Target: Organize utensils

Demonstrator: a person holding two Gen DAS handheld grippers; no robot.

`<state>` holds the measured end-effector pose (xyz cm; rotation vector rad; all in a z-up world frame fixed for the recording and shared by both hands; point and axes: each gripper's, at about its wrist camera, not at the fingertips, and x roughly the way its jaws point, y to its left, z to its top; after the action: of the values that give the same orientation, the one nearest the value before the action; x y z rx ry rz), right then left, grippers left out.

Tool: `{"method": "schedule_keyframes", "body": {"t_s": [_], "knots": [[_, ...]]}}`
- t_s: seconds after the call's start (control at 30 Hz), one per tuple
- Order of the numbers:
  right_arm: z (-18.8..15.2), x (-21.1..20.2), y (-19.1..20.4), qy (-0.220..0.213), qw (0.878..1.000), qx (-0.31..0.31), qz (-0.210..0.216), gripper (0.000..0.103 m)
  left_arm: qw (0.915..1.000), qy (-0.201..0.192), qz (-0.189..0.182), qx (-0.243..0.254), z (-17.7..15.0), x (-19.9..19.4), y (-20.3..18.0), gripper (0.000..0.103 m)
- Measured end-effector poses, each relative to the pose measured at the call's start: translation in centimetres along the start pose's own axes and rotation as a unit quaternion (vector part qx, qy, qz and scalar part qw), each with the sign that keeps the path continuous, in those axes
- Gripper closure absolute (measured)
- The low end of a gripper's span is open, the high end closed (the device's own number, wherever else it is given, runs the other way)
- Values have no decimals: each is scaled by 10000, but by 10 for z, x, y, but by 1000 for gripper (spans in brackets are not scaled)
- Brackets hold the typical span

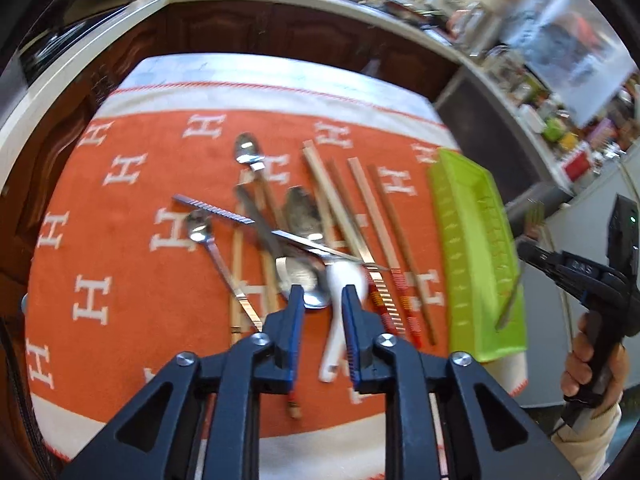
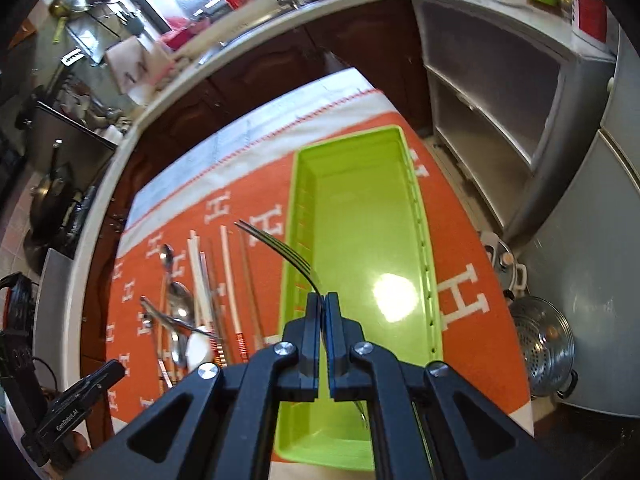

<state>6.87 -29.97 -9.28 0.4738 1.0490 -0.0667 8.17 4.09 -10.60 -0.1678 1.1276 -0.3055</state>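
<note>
Your thin dark metal fork (image 2: pixel 280 250) is pinched near the neck in the right gripper (image 2: pixel 322 300), jaws fully closed on it, tines pointing far-left and hanging over the left wall of the long lime-green plastic tray (image 2: pixel 408 184), which looks empty and sits at the right end of the orange towel with white H letters (image 2: pixel 480 240). Risk: the fork sits askew to the tray's long axis, so if you let go here it may land across the wall and tip out; line it up over the tray floor first. The left gripper (image 1: pixel 322 296) is part-open with nothing between the pads, hovering over the heap just left of the tray: white plastic spoon (image 1: pixel 344 280), steel spoons (image 1: pixel 304 276), pale wooden chopsticks (image 1: pixel 328 192). They overlap, so closing there could snag two pieces or flick one off the towel.
</note>
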Motion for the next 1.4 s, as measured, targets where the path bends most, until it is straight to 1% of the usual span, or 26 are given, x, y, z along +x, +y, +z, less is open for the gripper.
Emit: {"method": "schedule_keyframes", "body": {"t_s": [0.03, 0.07, 0.17, 0.2, 0.33, 0.4, 0.5, 0.6, 0.73, 0.77, 0.8, 0.83, 0.9, 0.97, 1.1, 1.2, 1.3, 1.37, 1.4], "knots": [[2, 6, 0, 51, 10000, 0, -84, 100, 9999, 10, 92, -65, 0, 3, 6, 78], [3, 14, -1, 139, 9997, -6, -184, 99, 9998, 16, 161, -126, 1, 5, 11, 73], [3, 23, 2, 212, 9992, -107, -316, 97, 9983, -24, 426, -391, 2, 7, 30, 54], [3, 23, 3, 210, 9991, -125, -335, 97, 9977, -68, 482, -480, 2, 7, 37, 52], [4, 17, 16, 55, 9990, -338, -299, 97, 9955, 30, 669, -675, 2, 12, 59, 52], [5, 12, 24, 4, 9989, -447, -143, 97, 9942, 98, 771, -748, 2, 17, 68, 52], [3, 9, 36, -26, 9982, -577, 160, 97, 9926, 154, 811, -887, 3, 22, 77, 52], [-2, 9, 49, -7, 9963, -740, 427, 97, 9924, 196, 693, -1001, 6, 28, 83, 52], [-7, 19, 68, 116, 9933, -1022, 523, 97, 9924, 226, 426, -1128, 13, 39, 86, 52], [-8, 24, 73, 177, 9927, -1068, 523, 97, 9921, 241, 358, -1180, 16, 44, 88, 55], [-8, 27, 76, 217, 9924, -1090, 530, 97, 9916, 276, 303, -1230, 19, 48, 89, 62], [-7, 31, 78, 260, 9920, -1109, 538, 97, 9909, 313, 255, -1281, 20, 51, 89, 66], [-6, 38, 83, 328, 9916, -1136, 531, 97, 9883, 445, 144, -1453, 25, 61, 93, 78], [-4, 45, 87, 428, 9910, -1152, 528, 97, 9853, 547, 45, -1617, 28, 69, 96, 85], [1, 56, 94, 563, 9904, -1180, 458, 97, 9836, 637, 108, -1686, 33, 78, 93, 88], [3, 63, 98, 647, 9901, -1172, 418, 97, 9825, 811, 345, -1641, 32, 89, 87, 92], [4, 67, 102, 683, 9897, -1203, 378, 97, 9833, 724, 480, -1602, 33, 91, 82, 92], [3, 69, 103, 725, 9893, -1216, 344, 97, 9832, 697, 498, -1614, 34, 93, 81, 93], [3, 70, 103, 738, 9893, -1210, 338, 97, 9834, 668, 535, -1597, 35, 94, 80, 98]]}}
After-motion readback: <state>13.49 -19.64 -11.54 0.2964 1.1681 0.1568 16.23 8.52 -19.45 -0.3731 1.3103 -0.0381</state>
